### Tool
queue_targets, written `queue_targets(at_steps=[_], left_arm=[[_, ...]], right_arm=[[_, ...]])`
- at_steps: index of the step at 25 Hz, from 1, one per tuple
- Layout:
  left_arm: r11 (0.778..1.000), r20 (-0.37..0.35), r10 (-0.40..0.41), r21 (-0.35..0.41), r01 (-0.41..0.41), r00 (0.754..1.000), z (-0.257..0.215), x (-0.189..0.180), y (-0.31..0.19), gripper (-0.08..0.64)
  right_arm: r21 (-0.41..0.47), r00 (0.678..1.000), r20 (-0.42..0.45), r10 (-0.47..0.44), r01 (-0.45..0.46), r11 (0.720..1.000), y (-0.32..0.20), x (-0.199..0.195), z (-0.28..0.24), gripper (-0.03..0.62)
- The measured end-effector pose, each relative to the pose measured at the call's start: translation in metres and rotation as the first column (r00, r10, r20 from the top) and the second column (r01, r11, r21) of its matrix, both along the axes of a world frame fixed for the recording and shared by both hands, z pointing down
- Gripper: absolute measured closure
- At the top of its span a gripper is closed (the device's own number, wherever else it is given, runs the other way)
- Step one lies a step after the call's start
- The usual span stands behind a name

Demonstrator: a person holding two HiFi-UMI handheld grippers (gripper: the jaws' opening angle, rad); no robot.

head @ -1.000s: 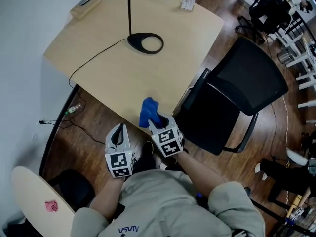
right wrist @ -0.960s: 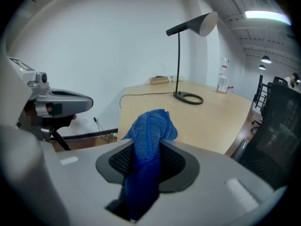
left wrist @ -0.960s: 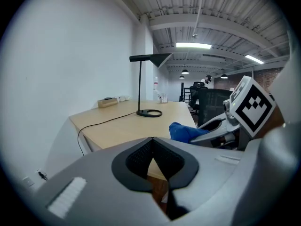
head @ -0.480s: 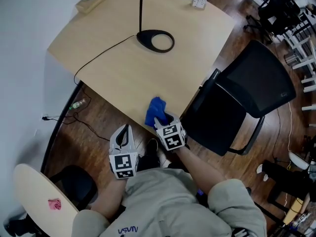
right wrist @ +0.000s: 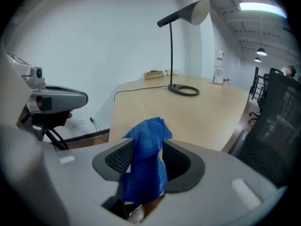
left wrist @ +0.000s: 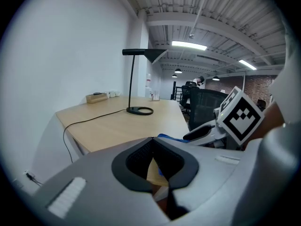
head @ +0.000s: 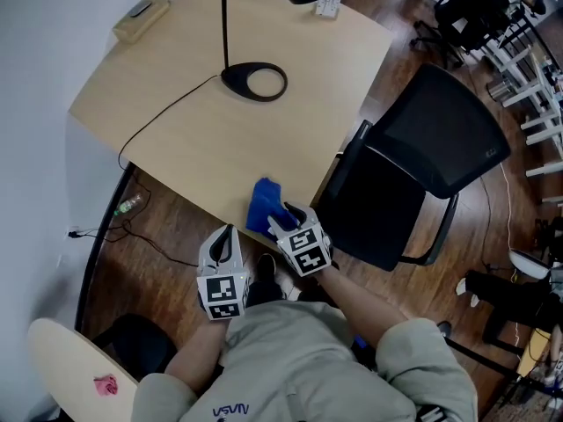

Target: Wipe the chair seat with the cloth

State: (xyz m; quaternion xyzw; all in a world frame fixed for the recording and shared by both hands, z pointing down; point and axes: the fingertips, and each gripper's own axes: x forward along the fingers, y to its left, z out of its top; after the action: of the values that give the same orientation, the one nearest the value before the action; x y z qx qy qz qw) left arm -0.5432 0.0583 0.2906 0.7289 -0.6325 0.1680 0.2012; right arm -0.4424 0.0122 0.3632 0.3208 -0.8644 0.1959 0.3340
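The blue cloth (head: pixel 262 205) lies bunched at the near edge of the wooden desk (head: pixel 193 121). My right gripper (head: pixel 280 219) stands around the cloth (right wrist: pixel 148 140). Its jaws have just been opening, and the cloth stands loosely between the spread pads. The black chair has its seat (head: pixel 387 209) just right of that gripper, tucked against the desk's corner. My left gripper (head: pixel 228 231) hangs shut and empty below the desk edge, to the left of the right one. In the left gripper view its tips (left wrist: pixel 153 139) meet, and the cloth (left wrist: pixel 170 138) and chair back (left wrist: pixel 207 105) lie beyond.
A black lamp with a ring base (head: pixel 255 80) and its cable (head: pixel 167 112) stand on the desk. A small box (head: pixel 141 16) sits at the far corner. Wooden floor and cables (head: pixel 132 209) lie below. More chairs (head: pixel 466 7) crowd the far right.
The right gripper with the cloth has sunk slightly at the desk's near edge. The left gripper has crept a little closer to the desk edge.
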Motion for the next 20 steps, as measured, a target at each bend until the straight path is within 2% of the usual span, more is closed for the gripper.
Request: queue_targets(at_steps=[2,5,9,15,20], left_arm=[[0.999,-0.032,0.035,0.005,-0.035,0.999,-0.004,0.014,-0.008,0.555],[0.994,-0.075,0.103,0.031,-0.101,0.992,-0.013,0.04,-0.021,0.555],[0.977,-0.114,0.203,0.088,-0.194,0.972,-0.035,0.079,-0.032,0.555],[0.916,-0.132,0.387,0.165,-0.365,0.912,-0.078,0.147,-0.029,0.555],[0.826,-0.146,0.549,0.241,-0.509,0.823,-0.116,0.223,0.001,0.555]], right_arm=[[0.03,1.0,0.002,0.023,-0.023,0.999,-0.001,0.013,-0.019,0.414],[0.078,0.994,0.029,0.104,-0.106,0.991,-0.005,0.04,-0.048,0.441],[0.154,0.969,0.068,0.239,-0.246,0.957,0.0,0.09,-0.088,0.509],[0.269,0.883,0.151,0.445,-0.469,0.841,0.029,0.167,-0.146,0.581],[0.338,0.808,0.201,0.554,-0.588,0.734,0.074,0.226,-0.181,0.592]])
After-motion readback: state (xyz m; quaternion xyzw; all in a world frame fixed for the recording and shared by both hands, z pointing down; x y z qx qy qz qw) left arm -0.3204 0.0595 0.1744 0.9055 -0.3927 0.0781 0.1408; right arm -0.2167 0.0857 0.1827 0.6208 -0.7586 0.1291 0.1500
